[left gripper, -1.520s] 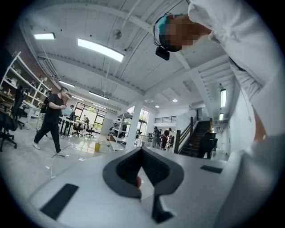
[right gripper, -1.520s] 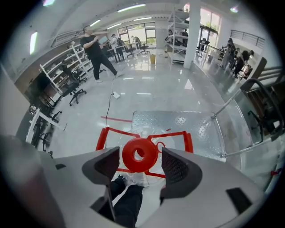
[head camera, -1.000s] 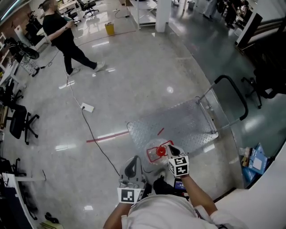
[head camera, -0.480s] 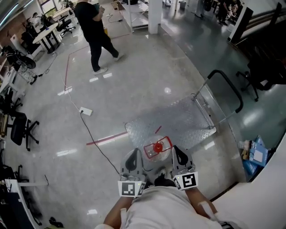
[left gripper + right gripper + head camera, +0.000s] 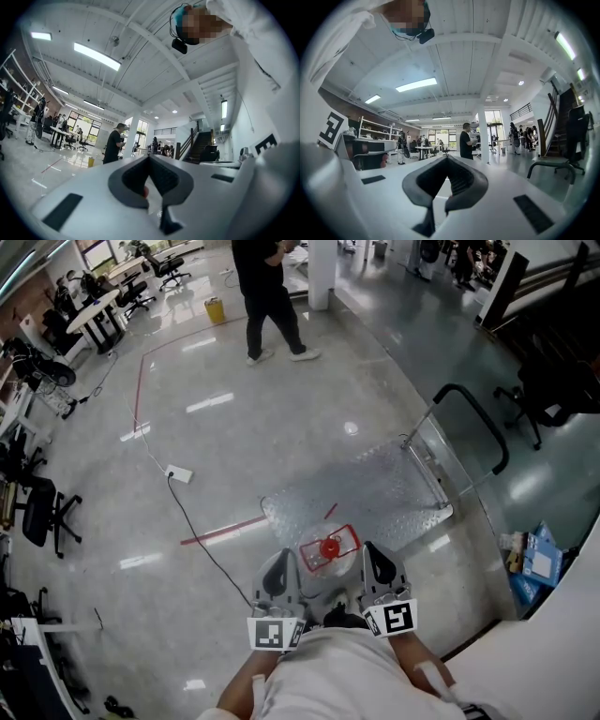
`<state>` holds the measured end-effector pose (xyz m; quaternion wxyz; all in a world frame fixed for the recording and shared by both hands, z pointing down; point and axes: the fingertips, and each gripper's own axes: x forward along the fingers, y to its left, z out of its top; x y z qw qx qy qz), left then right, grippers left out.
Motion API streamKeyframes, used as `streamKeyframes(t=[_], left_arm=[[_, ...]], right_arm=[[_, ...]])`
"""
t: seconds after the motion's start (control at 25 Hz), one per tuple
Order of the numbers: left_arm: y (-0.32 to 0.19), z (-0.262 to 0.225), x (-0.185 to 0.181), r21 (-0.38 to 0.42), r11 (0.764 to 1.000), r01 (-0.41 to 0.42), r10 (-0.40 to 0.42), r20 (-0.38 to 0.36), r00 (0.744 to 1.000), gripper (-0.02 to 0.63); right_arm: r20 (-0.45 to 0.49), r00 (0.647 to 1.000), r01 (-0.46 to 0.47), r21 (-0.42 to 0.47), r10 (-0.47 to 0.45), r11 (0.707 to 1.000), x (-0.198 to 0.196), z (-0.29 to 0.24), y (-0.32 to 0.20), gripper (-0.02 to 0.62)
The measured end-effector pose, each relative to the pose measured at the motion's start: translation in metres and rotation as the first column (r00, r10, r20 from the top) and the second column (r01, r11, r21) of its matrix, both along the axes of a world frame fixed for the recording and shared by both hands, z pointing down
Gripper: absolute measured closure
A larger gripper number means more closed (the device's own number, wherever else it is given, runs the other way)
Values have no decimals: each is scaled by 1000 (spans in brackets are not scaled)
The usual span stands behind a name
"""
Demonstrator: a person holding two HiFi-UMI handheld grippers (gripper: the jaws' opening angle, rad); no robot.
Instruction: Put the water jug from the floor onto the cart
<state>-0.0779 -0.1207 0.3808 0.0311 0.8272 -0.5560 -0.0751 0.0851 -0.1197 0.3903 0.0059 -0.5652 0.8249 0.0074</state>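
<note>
A clear water jug (image 5: 327, 551) with a red cap and red handle stands at the near edge of the metal platform cart (image 5: 375, 493). I cannot tell whether it rests on the deck or on the floor. The cart's black handle (image 5: 483, 423) rises at its far right end. My left gripper (image 5: 278, 579) and right gripper (image 5: 379, 573) are held level close to my body, one on each side of the jug and apart from it. Both are shut on nothing, as the left gripper view (image 5: 150, 158) and the right gripper view (image 5: 448, 158) show.
A person in black (image 5: 272, 296) walks at the top of the head view. A cable with a power strip (image 5: 180, 473) and a red tape line (image 5: 225, 529) cross the floor at left. Office chairs (image 5: 42, 507) stand far left. Blue boxes (image 5: 536, 570) and a white wall are at lower right.
My right gripper has lifted back from the jug's cap and now sits level beside the left one. The person in black has walked from the upper left to the top middle.
</note>
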Motion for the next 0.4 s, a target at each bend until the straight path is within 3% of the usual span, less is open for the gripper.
streamKeyframes(t=[0.4], left_arm=[[-3,-3,-1,-3,1000,11,-11,1,1000,603]], right_arm=[[14,1000,11,8,-11,1000,-1,-7,-6,584]])
